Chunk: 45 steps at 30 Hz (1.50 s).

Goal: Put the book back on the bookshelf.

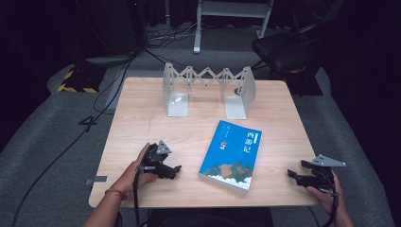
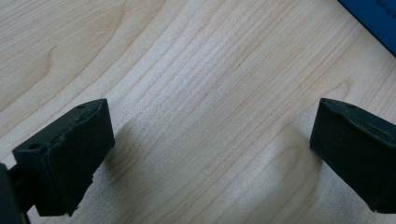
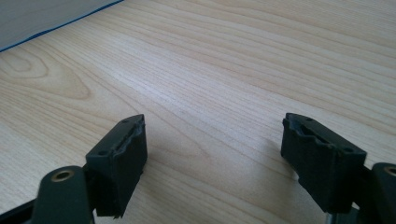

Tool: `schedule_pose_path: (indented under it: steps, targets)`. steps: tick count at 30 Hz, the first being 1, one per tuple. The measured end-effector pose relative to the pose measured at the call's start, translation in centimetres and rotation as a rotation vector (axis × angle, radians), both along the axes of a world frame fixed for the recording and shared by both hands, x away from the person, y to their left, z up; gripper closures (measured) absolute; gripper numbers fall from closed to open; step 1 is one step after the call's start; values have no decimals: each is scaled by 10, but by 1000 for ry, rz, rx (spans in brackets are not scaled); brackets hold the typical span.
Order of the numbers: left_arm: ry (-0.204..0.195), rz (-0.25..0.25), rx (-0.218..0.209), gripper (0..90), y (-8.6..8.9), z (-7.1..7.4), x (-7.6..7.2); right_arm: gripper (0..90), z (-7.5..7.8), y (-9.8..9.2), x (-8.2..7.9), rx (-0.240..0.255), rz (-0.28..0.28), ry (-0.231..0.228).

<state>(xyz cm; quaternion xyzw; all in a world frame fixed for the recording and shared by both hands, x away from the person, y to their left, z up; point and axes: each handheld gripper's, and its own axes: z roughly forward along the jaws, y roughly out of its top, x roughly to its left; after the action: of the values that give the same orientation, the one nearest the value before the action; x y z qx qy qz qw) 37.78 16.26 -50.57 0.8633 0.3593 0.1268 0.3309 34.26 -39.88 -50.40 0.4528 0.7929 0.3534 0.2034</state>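
Blue book flat on wooden counter, near front edge. Metal expanding bookend rack upright at far side. Cables and chair on floor beyond.

I'm seeing bare table lying open around both grippers, blue book sitting between them, expanding metal book rack blocking the far edge

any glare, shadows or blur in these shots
High view: the table is evenly lit against dark surroundings, and the bookend rack looks faintly shiny. Left gripper view: soft shadows beside each jaw of the open left claw, and the blue book is blurred. Right gripper view: sharp woodgrain, no glare.
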Motion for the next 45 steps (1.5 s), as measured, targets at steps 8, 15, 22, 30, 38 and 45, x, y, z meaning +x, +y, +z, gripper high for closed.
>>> schedule_pose_path:
  steps: [8, 15, 22, 30, 38, 45]
  targets:
    - [-1, -16, 2, 6, 2, 0, -3, 260, 0, 0, -1, 3, 19, -4]
    - [-3, -72, 2, 6, 8, 0, -7, 221, 2, 3, 4, -13, 95, 18]
    - [-1, -90, 1, 2, 9, 0, -6, 249, 14, 37, 8, -38, 238, 12]
    - [-1, -92, 0, 5, 8, 0, -7, 291, 34, 99, 32, -133, 438, 61]
    - [-2, -93, 0, 6, 8, 0, -7, 296, 36, 129, 50, -243, 483, 136]
    - [-2, -93, 0, 6, 8, 0, -7, 301, 27, 128, 48, -227, 502, 157]
